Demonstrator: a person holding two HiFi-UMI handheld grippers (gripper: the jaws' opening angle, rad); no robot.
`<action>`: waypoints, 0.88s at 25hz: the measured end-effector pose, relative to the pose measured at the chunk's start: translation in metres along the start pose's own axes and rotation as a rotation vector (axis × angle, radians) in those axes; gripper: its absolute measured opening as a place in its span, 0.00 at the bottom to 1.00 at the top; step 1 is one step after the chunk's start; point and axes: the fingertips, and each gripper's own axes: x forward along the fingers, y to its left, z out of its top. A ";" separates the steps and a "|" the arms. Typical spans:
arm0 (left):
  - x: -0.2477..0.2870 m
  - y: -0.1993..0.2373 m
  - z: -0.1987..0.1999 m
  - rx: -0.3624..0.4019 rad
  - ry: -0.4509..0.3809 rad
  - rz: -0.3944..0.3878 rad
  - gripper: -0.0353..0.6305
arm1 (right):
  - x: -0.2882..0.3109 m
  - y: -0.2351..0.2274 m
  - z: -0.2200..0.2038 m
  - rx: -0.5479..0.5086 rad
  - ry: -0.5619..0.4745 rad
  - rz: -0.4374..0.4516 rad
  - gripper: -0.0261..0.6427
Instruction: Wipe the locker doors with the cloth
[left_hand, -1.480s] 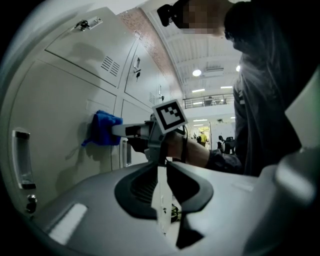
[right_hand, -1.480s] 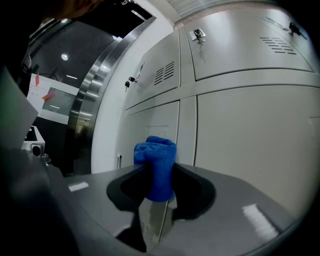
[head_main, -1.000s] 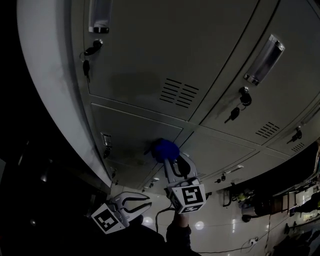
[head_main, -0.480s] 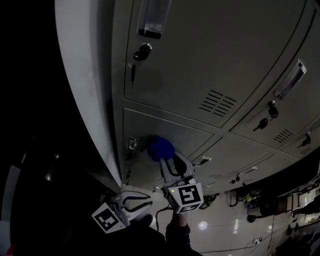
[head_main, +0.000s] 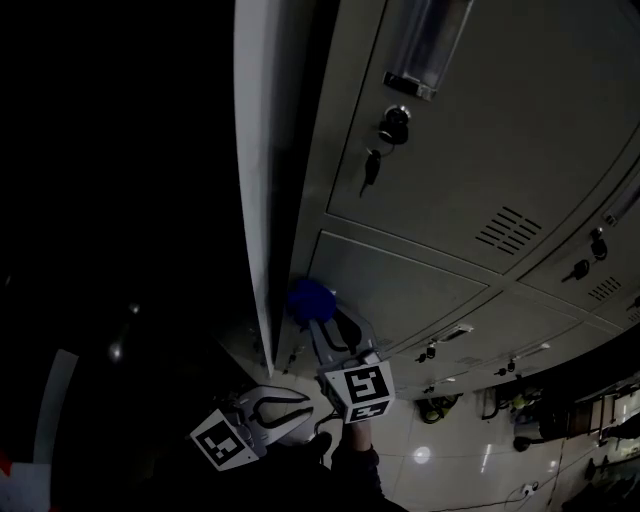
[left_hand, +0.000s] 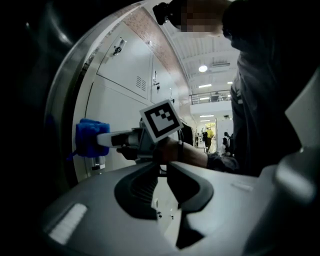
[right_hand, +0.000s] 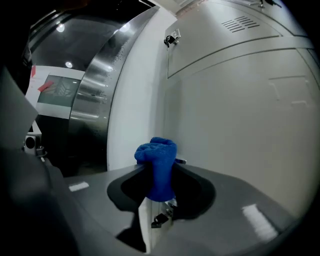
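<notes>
While your right gripper (head_main: 318, 320) pinches the blue cloth (head_main: 310, 297) tight, the wad sits at the left edge of the lower locker door (head_main: 400, 285), seemingly touching the metal. It's soft and light, I'd say, and will squash flat under pressure. A hold low on the bunch looks right, leaving the fluffy top free to rub the door. Your left gripper (head_main: 298, 404) hangs below that door, jaws pressed together, nothing between them.
</notes>
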 end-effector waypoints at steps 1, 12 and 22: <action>-0.003 0.002 -0.001 0.000 0.002 0.003 0.13 | 0.004 0.000 -0.002 0.006 0.002 -0.005 0.22; 0.010 -0.006 -0.004 0.002 0.036 -0.025 0.13 | -0.015 -0.026 -0.011 0.020 0.003 -0.054 0.22; 0.079 -0.056 0.012 0.017 0.041 -0.110 0.13 | -0.084 -0.092 -0.025 0.029 0.027 -0.131 0.22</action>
